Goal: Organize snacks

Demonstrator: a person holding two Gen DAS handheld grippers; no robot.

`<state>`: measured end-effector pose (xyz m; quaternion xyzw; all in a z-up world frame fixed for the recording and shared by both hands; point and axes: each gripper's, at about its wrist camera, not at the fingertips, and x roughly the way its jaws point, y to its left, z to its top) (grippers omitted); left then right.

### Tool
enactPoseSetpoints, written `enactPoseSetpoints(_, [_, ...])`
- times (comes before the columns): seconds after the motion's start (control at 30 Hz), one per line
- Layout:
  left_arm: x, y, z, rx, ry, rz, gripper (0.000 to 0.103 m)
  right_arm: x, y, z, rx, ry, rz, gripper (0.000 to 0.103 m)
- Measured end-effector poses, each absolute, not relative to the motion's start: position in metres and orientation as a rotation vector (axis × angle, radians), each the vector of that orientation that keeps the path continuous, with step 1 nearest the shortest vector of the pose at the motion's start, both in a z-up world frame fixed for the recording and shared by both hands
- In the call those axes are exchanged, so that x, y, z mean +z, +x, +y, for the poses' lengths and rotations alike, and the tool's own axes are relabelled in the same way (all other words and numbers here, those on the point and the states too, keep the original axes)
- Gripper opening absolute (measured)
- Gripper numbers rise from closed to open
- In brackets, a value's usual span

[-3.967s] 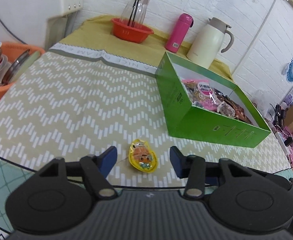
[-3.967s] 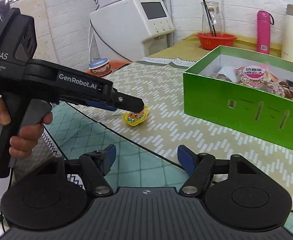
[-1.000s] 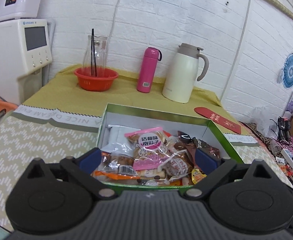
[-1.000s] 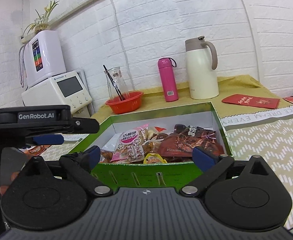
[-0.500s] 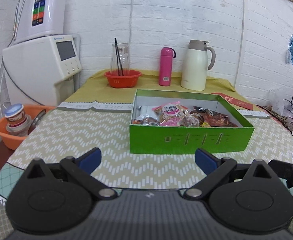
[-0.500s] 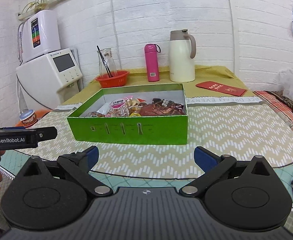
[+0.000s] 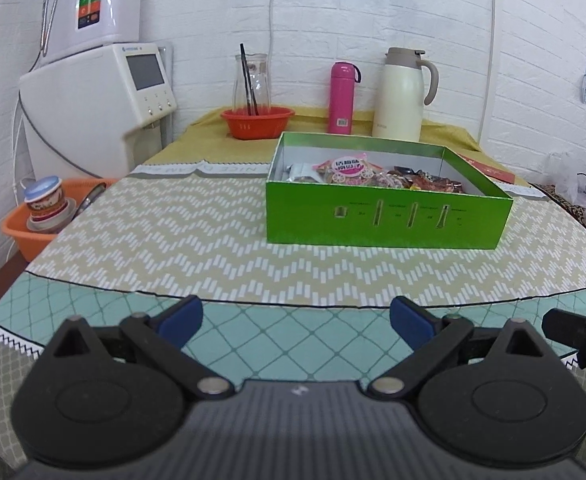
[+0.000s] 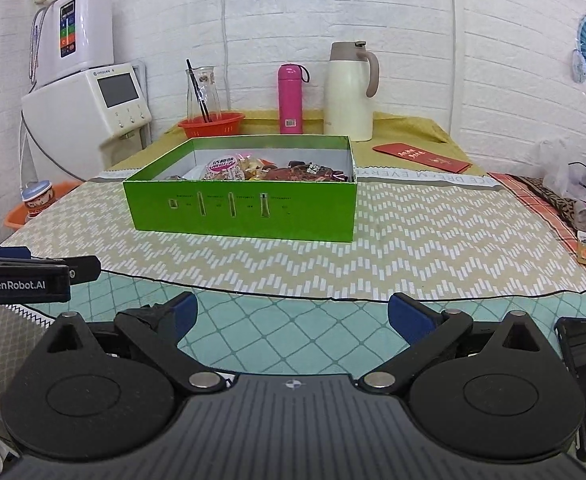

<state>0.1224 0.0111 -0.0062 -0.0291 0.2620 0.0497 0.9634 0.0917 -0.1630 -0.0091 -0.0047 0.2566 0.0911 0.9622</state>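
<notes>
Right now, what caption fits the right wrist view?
Open right gripper faces green snack box on the chevron tablecloth.

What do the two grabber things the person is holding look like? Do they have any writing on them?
Both are black plastic. Each has a ribbed body, two round discs and two hinged arms ending in blue pads. That goes for the left gripper and the right gripper alike. Silver pins sit at the hinges. Seen from the right wrist camera, the left gripper's side reads "GenRobot.AI" in white letters. No cables or sleeves show.
</notes>
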Motion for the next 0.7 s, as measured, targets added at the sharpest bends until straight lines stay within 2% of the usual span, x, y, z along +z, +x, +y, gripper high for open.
enactPoseSetpoints(0.7, [-0.0081, 0.1252, 0.0087, 0.088, -0.046, 0.532, 0.097, -0.0098, 0.0928, -0.1653, 0.171, 0.029, 0.516, 0.103])
